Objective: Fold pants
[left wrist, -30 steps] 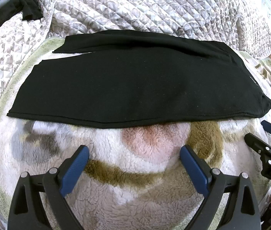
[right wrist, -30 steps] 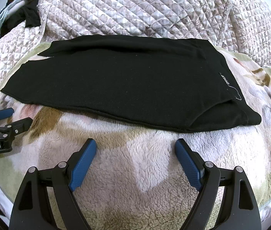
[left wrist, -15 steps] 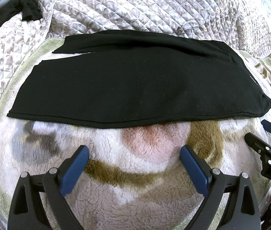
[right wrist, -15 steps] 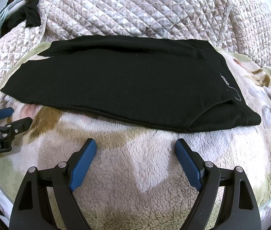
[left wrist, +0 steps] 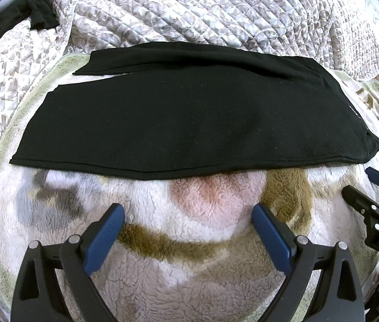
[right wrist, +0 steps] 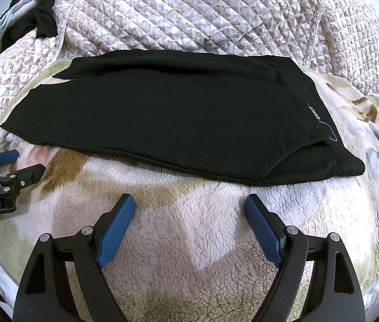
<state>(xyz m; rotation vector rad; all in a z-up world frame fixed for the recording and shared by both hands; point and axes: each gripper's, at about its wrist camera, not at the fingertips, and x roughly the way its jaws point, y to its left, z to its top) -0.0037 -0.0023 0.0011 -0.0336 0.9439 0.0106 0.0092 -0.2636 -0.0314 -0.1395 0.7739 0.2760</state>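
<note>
Nothing moved: one pants [left wrist: 189, 118], two spread grippers.

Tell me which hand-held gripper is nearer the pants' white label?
Right. The right hand-held gripper sits below the label end of the pants; the left hand-held gripper is further toward the leg ends.

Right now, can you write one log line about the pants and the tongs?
pants: flat on fleece blanket, untouched | left tongs: open, empty | right tongs: open, empty
</note>
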